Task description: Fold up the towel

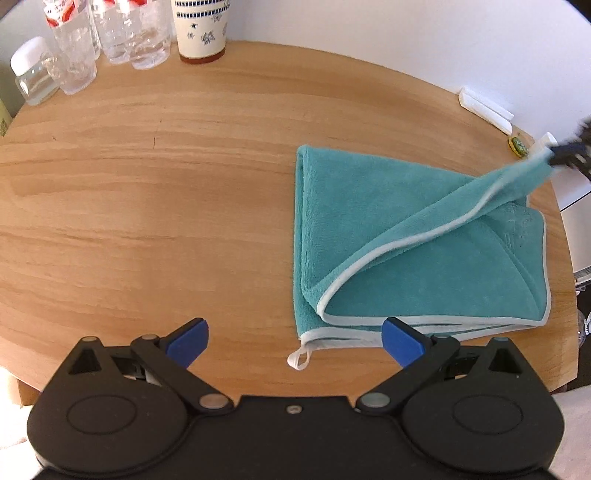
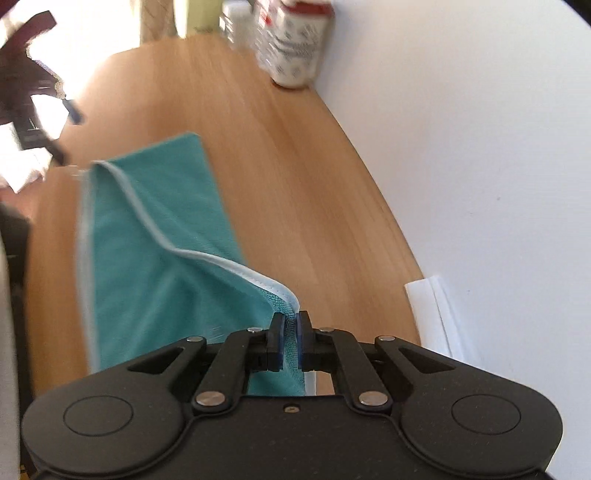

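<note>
- Wood-grained and rounded, the table [image 1: 184,177] ran up to a white wall, seen first from the left wrist camera.
- On that table lay the teal towel [image 1: 369,229], folded, its white hanging loop [image 1: 298,360] at the corner nearest the camera.
- One white-trimmed corner of the towel was lifted off the table and stretched away toward the blurred right gripper [image 1: 565,151].
- At the table's far edge from the towel stood clear plastic bottles [image 1: 110,33], a small white-capped jar [image 1: 33,70] and a patterned cup [image 1: 201,29].
- The left gripper [image 1: 295,341] hovered just beside the towel's near edge, its blue-padded fingers spread wide and empty.
- From the right wrist camera, the right gripper [image 2: 290,332] had its jaws pressed together on the towel's [image 2: 155,229] raised corner.
- From that pinch the rest of the towel sloped down onto the table [image 2: 295,184], the view smeared with blur.
- Beyond the towel a white patterned container [image 2: 295,48] stood against the wall.
</note>
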